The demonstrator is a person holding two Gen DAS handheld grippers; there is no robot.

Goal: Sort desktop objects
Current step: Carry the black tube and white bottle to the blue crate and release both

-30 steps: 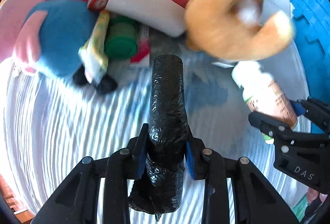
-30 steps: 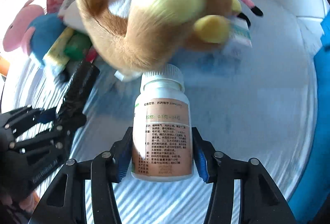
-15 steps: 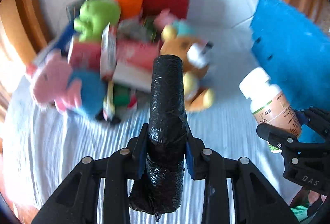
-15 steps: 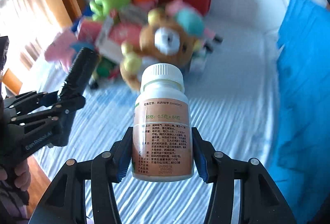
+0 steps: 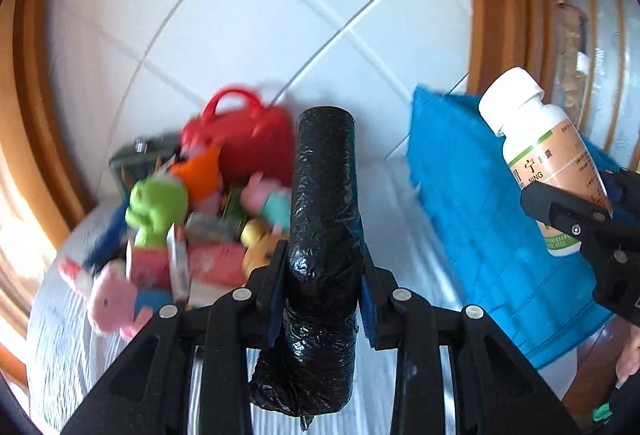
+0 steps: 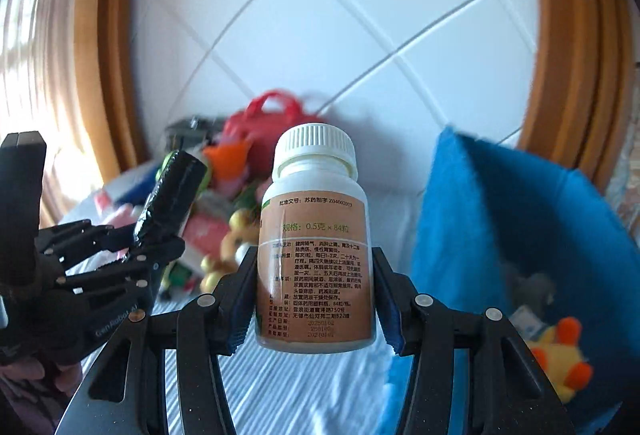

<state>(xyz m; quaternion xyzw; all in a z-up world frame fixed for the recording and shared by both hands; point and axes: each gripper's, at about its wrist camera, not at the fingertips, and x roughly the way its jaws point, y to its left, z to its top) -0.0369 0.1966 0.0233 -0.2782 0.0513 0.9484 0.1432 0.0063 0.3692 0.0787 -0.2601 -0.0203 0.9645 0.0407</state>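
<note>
My left gripper (image 5: 322,287) is shut on a black plastic-wrapped roll (image 5: 323,219) and holds it high above the striped cloth. The roll also shows in the right wrist view (image 6: 170,201). My right gripper (image 6: 314,299) is shut on a white medicine bottle (image 6: 314,251) with a brown label, held upright in the air. The bottle also shows at the right of the left wrist view (image 5: 540,155). A heap of toys and boxes (image 5: 192,219) lies far off on the cloth near the wall.
A blue fabric bin (image 6: 520,219) stands at the right and holds a yellow plush toy (image 6: 560,355). It also shows in the left wrist view (image 5: 472,195). A red bag (image 5: 244,131) sits behind the heap. A white tiled wall (image 6: 320,15) and wooden frames stand behind.
Both grippers have risen and pulled back from the heap with the roll and bottle still held. The heap now looks small and far; the wall and blue bin fill more of the views.
</note>
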